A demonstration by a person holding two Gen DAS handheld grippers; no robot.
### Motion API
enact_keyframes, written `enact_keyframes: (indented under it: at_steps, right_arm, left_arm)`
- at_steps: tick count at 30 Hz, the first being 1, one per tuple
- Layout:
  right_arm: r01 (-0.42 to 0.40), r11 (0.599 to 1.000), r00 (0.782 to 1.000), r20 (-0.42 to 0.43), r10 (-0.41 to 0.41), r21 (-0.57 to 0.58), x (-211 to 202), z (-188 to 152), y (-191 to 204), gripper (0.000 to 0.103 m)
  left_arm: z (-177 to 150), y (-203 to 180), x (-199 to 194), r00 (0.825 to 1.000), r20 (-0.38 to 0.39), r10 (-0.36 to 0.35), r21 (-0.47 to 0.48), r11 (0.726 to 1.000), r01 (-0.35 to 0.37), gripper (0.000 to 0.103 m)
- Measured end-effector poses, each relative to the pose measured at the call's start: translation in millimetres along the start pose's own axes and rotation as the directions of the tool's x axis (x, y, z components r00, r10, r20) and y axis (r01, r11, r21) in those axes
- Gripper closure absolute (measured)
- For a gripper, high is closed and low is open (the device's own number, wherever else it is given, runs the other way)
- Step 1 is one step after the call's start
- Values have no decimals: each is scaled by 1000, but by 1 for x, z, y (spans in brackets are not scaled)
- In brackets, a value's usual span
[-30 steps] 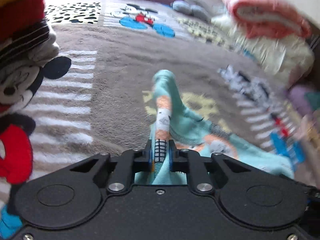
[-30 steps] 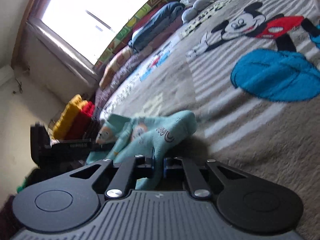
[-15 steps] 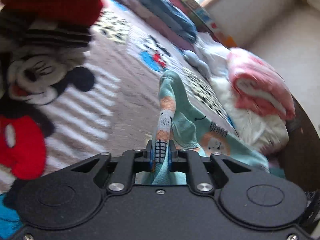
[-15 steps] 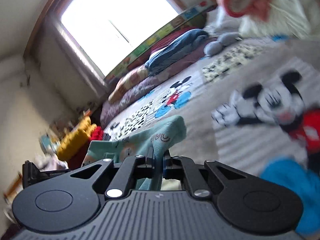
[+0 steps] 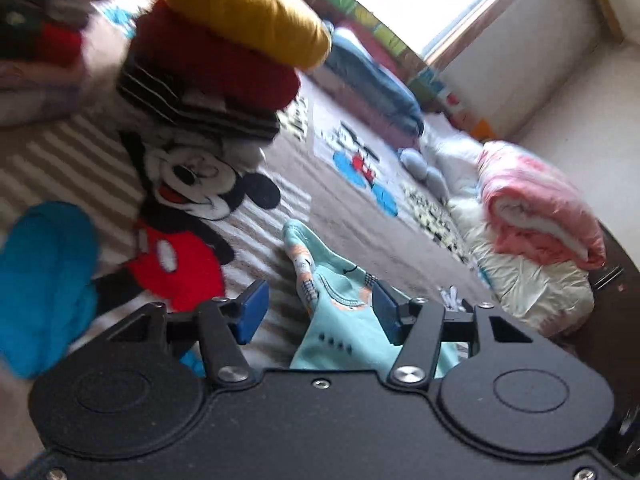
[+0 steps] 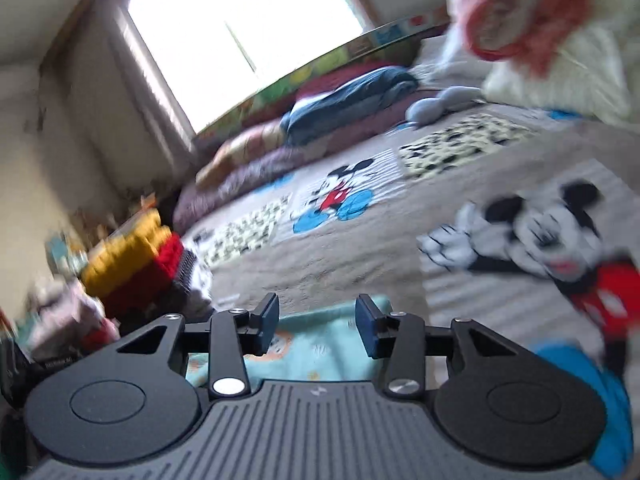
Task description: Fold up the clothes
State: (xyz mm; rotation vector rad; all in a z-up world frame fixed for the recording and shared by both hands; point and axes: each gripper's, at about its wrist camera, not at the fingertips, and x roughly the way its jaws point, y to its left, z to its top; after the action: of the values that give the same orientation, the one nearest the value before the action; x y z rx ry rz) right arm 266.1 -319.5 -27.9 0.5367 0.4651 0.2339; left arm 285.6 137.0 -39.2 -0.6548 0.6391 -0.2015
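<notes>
On the blanket: teal garment [image 5: 340, 332] between both grippers' spread jaws.
Left gripper [image 5: 316, 312]: apart, gripping nothing.
Right gripper [image 6: 316, 322]: apart, over the garment.
Near left edge: folded stack [image 5: 224, 60].
Right side: pink blanket roll [image 5: 536, 208].

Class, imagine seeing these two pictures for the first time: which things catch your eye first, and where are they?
The big cartoon-mouse print on the grey fleece blanket stands out, left of centre. Above it rises a stack of folded yellow, red and striped clothes. Low down, a mint-green printed baby garment lies between the open left tongs.

Daylight from blown-out window [image 6: 244, 36]; motion blur throughout; fisheye bending at edges.
</notes>
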Motion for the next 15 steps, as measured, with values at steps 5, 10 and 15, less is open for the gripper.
enact_keyframes:
  at_steps: [5, 10, 15]
  right_arm:
    - [-1, 985, 999, 33, -5, 173, -81, -61, -25, 49]
    - [-49, 942, 997, -33, 64, 332, -115, -132, -35, 47]
    - [-92, 855, 987, -67, 146, 510, -107, -168, -33, 45]
  left_arm:
    - [-42, 10, -56, 998, 52, 26, -45, 999, -24, 35]
    - [-92, 24, -102, 996, 56, 63, -145, 988, -54, 34]
    - [-125, 31, -118, 997, 18, 69, -206, 977, -64, 34]
